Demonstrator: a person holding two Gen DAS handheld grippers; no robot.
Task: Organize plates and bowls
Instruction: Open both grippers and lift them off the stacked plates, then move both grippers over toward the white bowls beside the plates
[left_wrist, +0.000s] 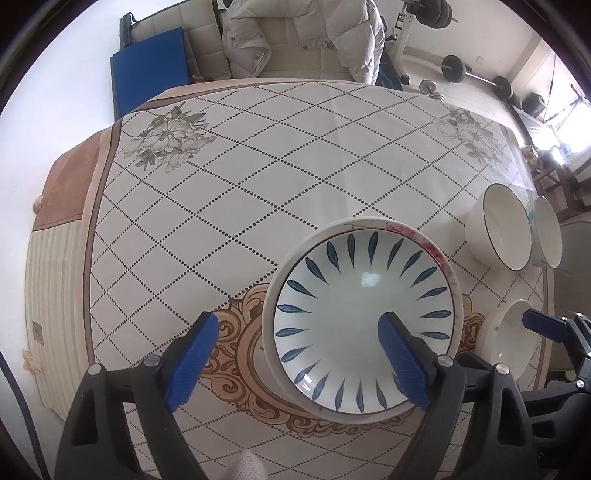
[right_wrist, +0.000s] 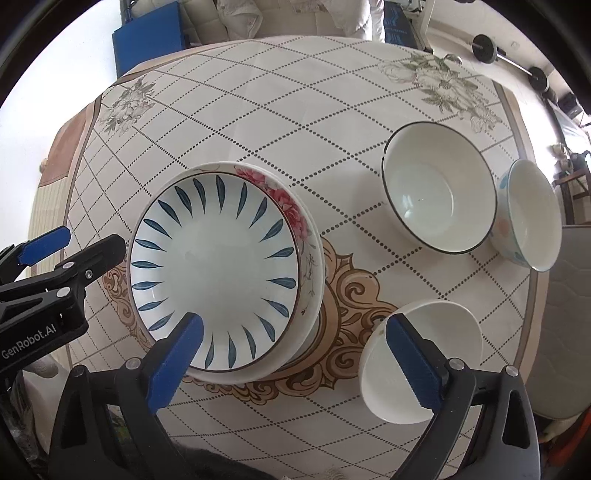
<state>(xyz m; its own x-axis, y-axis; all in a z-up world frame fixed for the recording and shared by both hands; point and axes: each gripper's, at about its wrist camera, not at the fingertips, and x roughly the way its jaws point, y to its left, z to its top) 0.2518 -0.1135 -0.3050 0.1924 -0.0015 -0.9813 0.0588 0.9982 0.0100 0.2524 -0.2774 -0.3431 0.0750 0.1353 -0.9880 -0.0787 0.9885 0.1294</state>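
Note:
A stack of plates stands at the table's middle, topped by a blue-leaf plate (left_wrist: 364, 314) (right_wrist: 214, 273) on a red-flower plate (right_wrist: 295, 218). My left gripper (left_wrist: 299, 332) is open above the stack's near left edge, its right finger over the blue-leaf plate. My right gripper (right_wrist: 291, 334) is open and empty, between the stack and a plain white bowl (right_wrist: 424, 354) (left_wrist: 509, 339). A black-rimmed white bowl (right_wrist: 439, 188) (left_wrist: 498, 229) and a pastel-patterned bowl (right_wrist: 532, 214) (left_wrist: 548, 230) stand at the right.
The table (left_wrist: 258, 166) has a diamond-patterned cloth with an ornate centre motif. A chair with a pale jacket (left_wrist: 303, 33) stands behind the far edge. Barbells (left_wrist: 476, 75) lie on the floor at the far right.

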